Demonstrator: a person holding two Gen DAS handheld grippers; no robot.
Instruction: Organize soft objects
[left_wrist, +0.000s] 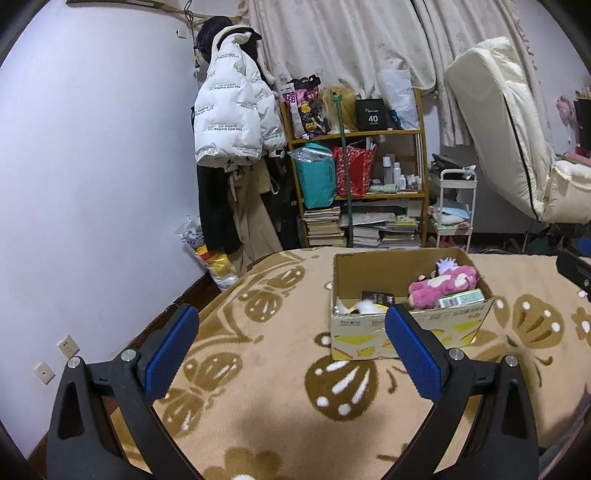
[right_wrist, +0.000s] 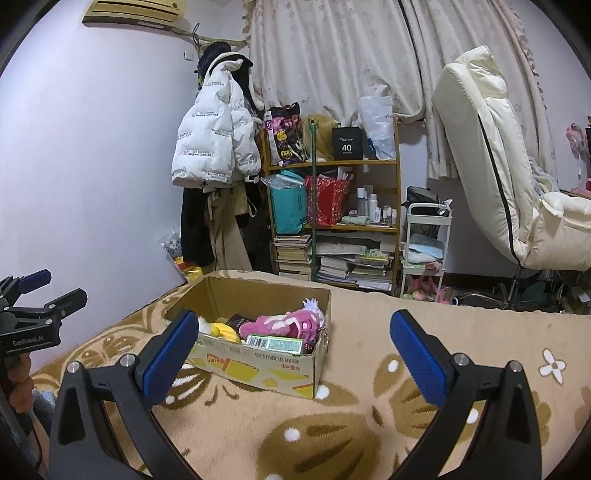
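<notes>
A cardboard box stands on the bed's tan patterned blanket. Inside lie a pink plush toy, a yellow and white plush, a green packet and a dark item. The box also shows in the right wrist view, with the pink plush and yellow plush. My left gripper is open and empty, in front of the box. My right gripper is open and empty, above the blanket near the box. The left gripper also shows at the left edge of the right wrist view.
A wooden shelf with bags, bottles and stacked books stands past the bed's far end. A white puffer jacket hangs beside it. A small white cart and a cream recliner are at the right. A wall runs along the left.
</notes>
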